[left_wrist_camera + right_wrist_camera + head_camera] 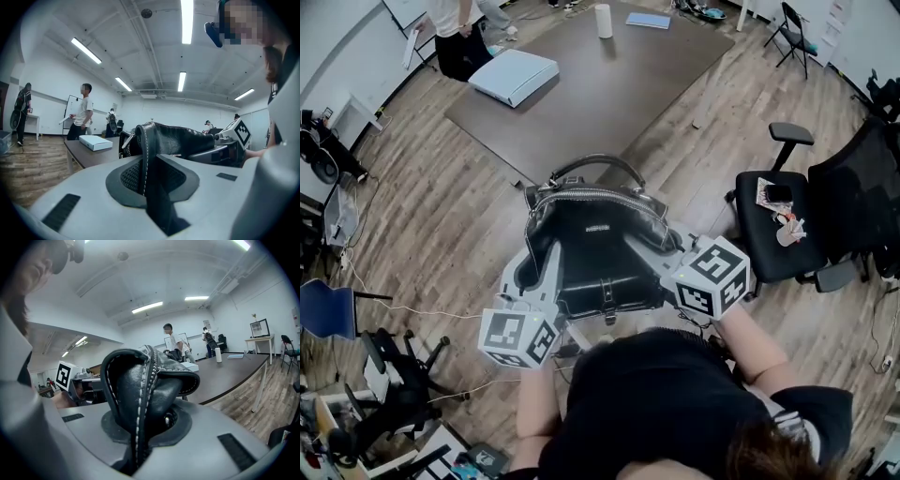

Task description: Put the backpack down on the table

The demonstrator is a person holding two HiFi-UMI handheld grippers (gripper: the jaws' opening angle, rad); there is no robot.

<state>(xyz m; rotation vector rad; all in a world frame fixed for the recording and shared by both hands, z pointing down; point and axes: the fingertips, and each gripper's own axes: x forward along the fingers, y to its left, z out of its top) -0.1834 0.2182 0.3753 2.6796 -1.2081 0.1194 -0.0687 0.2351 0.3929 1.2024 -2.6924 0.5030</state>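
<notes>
A black leather backpack point(595, 246) with a top handle hangs in the air in front of me, above the wooden floor and short of the near corner of the brown table point(609, 84). My left gripper point(546, 274) is shut on the bag's left side strap point(149, 178). My right gripper point(667, 255) is shut on a fold of stitched leather point(140, 399) at the bag's right side. In both gripper views the leather fills the gap between the jaws. The bag's handle points toward the table.
On the table lie a flat white box point(514, 76), a white cylinder point(604, 21) and a blue sheet point(648, 20). A person point(455, 33) stands at its far left corner. A black office chair point(787, 220) stands to my right. Another chair point(794, 33) is far right.
</notes>
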